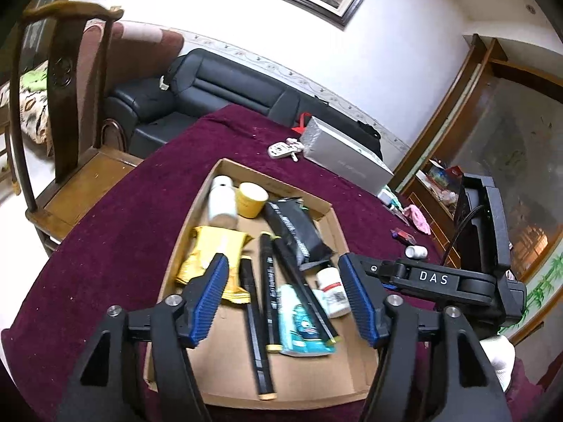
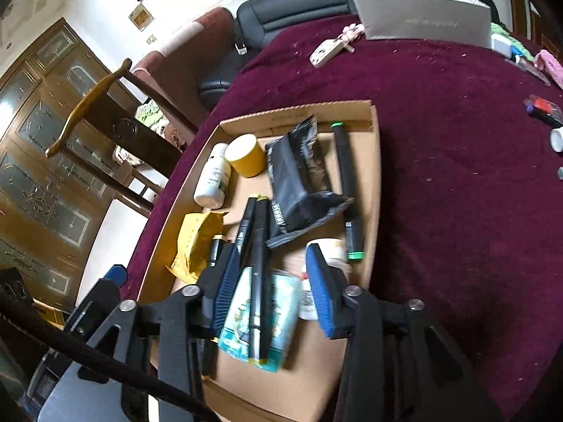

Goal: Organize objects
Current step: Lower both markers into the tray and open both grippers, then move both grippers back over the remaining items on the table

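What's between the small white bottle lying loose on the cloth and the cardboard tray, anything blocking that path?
In the left wrist view the small white bottle lies on the maroon cloth, right of the cardboard tray. The right gripper, jaws open and empty, sits between bottle and tray. Otherwise only bare cloth and the tray's low wall. Tray is crowded near that side.

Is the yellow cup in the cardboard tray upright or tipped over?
Tipped. The yellow cup lies on its side at the far end of the cardboard tray, one pale round end facing the cameras, beside the white bottle.

The cardboard tray's (image 2: pixel 373 183) near edge is hidden behind the right tool (image 2: pixel 271 288), and the teal packet (image 2: pixel 281 320) is blurred.
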Demonstrator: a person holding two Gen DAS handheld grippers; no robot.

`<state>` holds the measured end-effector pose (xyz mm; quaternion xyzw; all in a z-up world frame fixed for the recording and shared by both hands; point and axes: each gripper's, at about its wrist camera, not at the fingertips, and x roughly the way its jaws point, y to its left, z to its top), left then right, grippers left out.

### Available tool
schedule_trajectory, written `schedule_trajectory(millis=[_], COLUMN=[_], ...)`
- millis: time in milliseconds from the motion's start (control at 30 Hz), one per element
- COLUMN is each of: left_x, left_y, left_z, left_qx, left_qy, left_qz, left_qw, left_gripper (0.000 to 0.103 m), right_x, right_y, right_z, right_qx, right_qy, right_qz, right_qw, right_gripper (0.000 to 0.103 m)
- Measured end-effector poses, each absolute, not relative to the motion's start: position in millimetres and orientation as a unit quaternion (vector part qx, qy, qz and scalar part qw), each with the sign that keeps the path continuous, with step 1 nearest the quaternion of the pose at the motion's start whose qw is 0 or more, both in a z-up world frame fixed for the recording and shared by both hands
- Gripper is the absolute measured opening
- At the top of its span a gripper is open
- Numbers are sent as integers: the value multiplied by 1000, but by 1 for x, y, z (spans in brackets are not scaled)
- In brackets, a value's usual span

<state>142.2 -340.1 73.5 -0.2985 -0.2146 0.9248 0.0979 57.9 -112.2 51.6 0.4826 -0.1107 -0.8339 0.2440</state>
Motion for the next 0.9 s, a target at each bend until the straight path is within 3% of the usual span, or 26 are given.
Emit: schedule_trajectory(millis=[233, 500, 767, 900], left_x=[147, 135, 100, 77], left_y=[-304, -214, -98, -62], left_z=[94, 104, 67, 44], left_qx=[-303, -342, -418, -443], left_qy=[-206, -173, -104, -80], left_qz=[920, 895, 857, 847], left_qw=[140, 227, 285, 282], left_gripper=[64, 64, 64, 64], right_x=[69, 80, 84, 68], right_y=[-42, 99, 264, 307], right_z=[57, 53, 52, 44], right_qx=[460, 427, 376, 370], right_qy=[-123, -186, -284, -329], right_qz=[-852, -876, -882, -869], right_qw=[218, 121, 5, 12], right_gripper=[42, 43, 44, 44])
